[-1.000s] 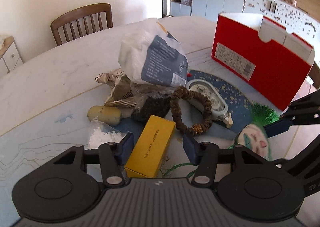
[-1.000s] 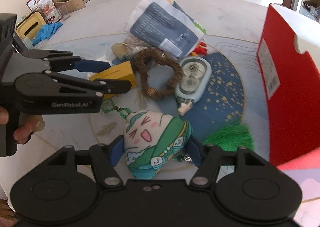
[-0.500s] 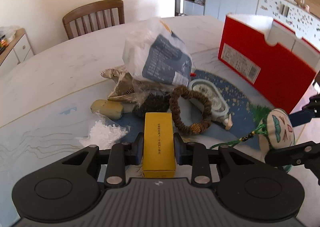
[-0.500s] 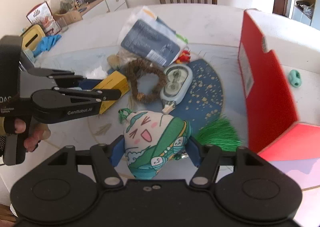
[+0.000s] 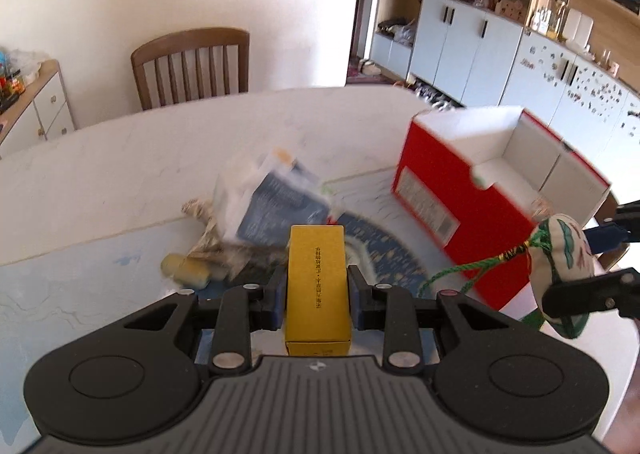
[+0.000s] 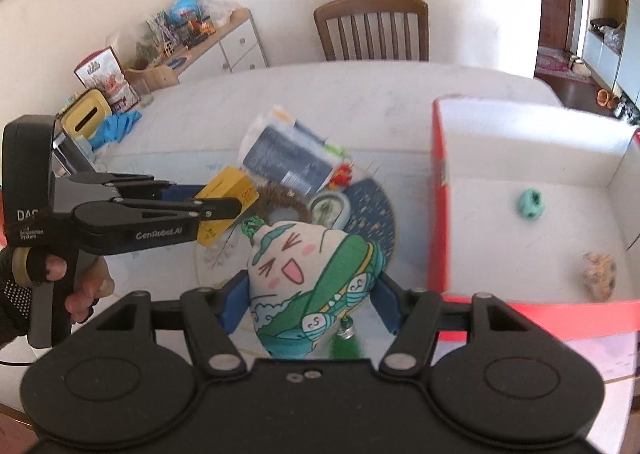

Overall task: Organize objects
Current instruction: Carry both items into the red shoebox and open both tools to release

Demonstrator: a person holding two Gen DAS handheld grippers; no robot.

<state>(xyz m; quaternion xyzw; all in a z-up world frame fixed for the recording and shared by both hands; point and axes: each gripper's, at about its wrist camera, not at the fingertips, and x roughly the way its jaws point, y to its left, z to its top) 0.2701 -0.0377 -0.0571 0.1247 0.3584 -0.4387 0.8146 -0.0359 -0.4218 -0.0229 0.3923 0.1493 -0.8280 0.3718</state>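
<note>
Yellow box (image 5: 317,286) sits low in the middle of the left view, squeezed on its long flat sides by the left gripper (image 5: 316,292); it looks light and stiff. Right gripper (image 6: 310,304) pinches a soft, squashy plush charm (image 6: 310,278) around its fat middle, left of the red box (image 6: 440,214).

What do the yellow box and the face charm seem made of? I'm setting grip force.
Yellow box: apparently matte printed cardboard, with crisp folded edges and an end flap. Face charm: seemingly stuffed printed fabric, plump and rounded, with a green cord.
</note>
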